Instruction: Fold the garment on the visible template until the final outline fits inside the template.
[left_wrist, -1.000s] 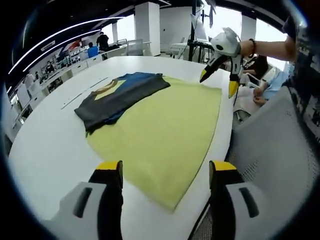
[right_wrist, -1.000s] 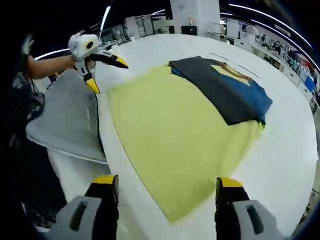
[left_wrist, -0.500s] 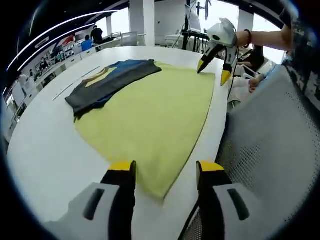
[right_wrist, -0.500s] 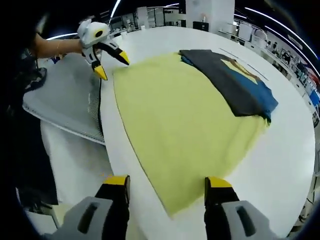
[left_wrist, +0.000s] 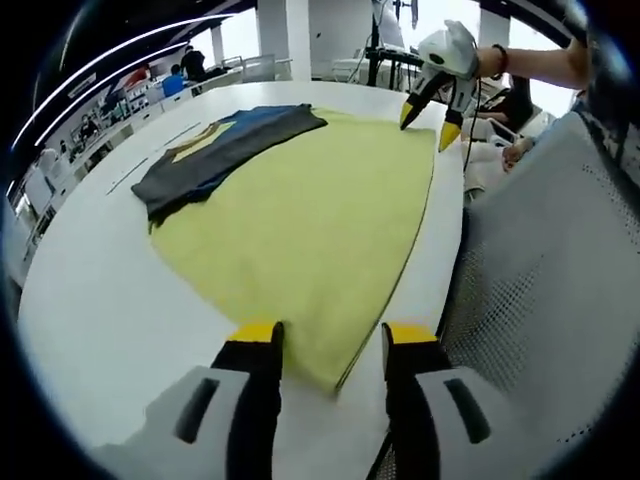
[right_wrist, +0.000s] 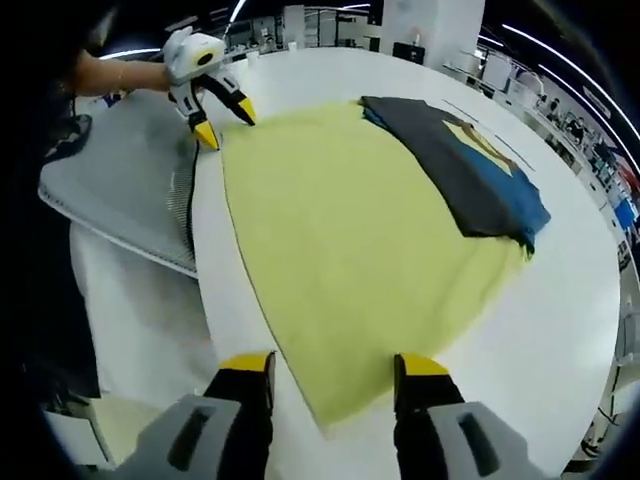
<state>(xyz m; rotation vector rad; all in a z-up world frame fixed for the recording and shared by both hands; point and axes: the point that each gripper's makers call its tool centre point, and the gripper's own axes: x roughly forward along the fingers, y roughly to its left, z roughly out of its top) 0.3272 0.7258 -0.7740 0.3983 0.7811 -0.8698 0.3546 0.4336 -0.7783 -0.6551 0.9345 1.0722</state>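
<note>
A yellow template sheet (left_wrist: 310, 220) (right_wrist: 350, 230) lies flat on the white table. On its far side rests a folded dark grey and blue garment (left_wrist: 220, 150) (right_wrist: 470, 170) with a yellow print, part of it hanging over the sheet's edge. My left gripper (left_wrist: 330, 340) is open, its jaws on either side of the sheet's near corner. My right gripper (right_wrist: 332, 368) is open astride another corner in the same way. Each gripper also appears in the other's view: the right gripper (left_wrist: 425, 125) and the left gripper (right_wrist: 225, 122), both low over the sheet's corners by the table edge.
The white table (left_wrist: 90, 300) (right_wrist: 560, 330) is rounded, and its edge runs close beside the sheet. A grey mesh chair (left_wrist: 540, 300) (right_wrist: 120, 190) stands against that edge. A person's forearm (left_wrist: 530, 65) holds the right gripper. Desks and people fill the background.
Both grippers have come down and closer to their sheet corners, and their jaws have narrowed. The garment and sheet lie as before.
</note>
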